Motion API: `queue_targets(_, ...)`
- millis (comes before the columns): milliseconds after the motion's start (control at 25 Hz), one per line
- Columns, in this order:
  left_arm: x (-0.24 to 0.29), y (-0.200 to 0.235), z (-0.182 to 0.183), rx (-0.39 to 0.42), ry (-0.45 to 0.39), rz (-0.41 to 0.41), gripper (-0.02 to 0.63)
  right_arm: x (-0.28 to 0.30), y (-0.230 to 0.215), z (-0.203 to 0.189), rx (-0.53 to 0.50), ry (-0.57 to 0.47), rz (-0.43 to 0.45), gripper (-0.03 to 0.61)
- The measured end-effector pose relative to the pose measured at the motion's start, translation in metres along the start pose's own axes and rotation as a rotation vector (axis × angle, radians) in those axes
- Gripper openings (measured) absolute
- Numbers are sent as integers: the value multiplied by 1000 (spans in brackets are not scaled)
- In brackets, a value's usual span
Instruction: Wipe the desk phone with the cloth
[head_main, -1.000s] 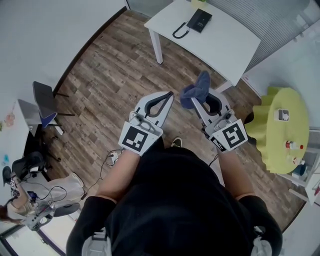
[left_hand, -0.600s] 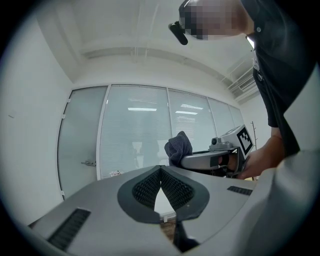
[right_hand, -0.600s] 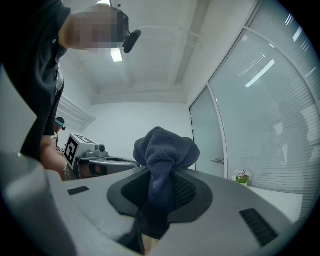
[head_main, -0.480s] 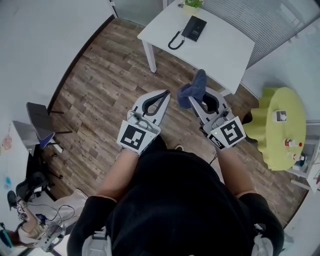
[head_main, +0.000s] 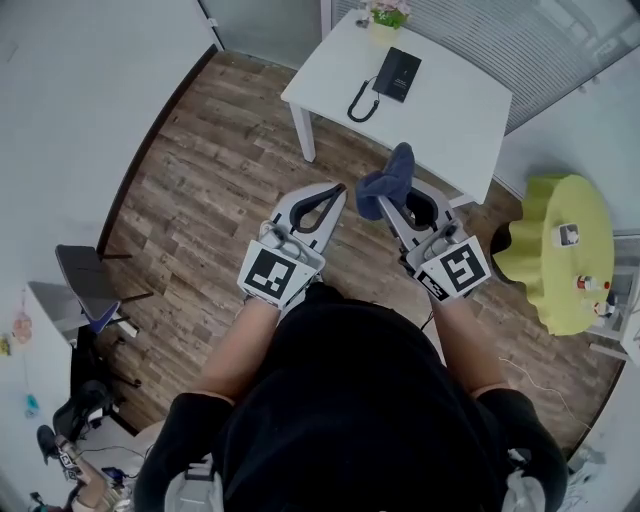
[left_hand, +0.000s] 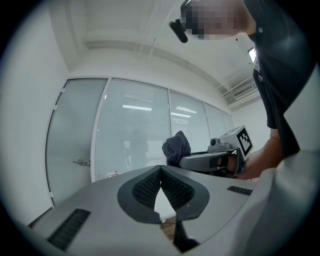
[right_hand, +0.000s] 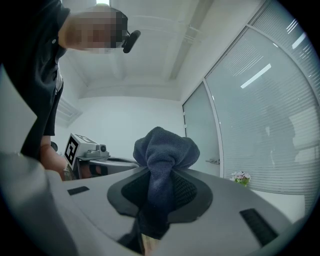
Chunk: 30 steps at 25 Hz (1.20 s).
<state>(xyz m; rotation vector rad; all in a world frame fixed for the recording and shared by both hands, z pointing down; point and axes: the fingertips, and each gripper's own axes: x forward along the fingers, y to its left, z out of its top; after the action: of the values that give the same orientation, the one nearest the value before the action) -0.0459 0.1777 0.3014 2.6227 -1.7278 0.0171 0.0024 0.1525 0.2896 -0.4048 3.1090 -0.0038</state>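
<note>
A black desk phone (head_main: 397, 73) with a coiled cord lies on the white table (head_main: 450, 110) at the top of the head view, well ahead of both grippers. My right gripper (head_main: 388, 197) is shut on a dark blue cloth (head_main: 388, 180), which bunches above its jaws; the cloth (right_hand: 164, 160) fills the middle of the right gripper view. My left gripper (head_main: 336, 192) is held beside it at the same height, shut with nothing between its jaws (left_hand: 160, 172). Both point up and away from the floor.
A small flower pot (head_main: 386, 14) stands at the table's far edge near the phone. A round yellow-green table (head_main: 560, 250) with small items is at the right. A dark chair (head_main: 88, 283) and cables sit at the left on the wood floor (head_main: 200, 180).
The table with the phone has shifted in the head view as the person moves and turns. Both grippers keep their pose, the cloth still held in the right one.
</note>
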Motion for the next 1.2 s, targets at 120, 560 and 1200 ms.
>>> queue_targets(120,-2,22,-1,-4,0,-29,8,22,0,0,0,0,-27,104)
queue_targets(560,0,76,-12,-17,34,-104,8,66,-8,-9,41,14,-121,104)
queue_targets(1200,90,116,-21,-7,23,-102,8,94,-100,-21,64,9,-92,104)
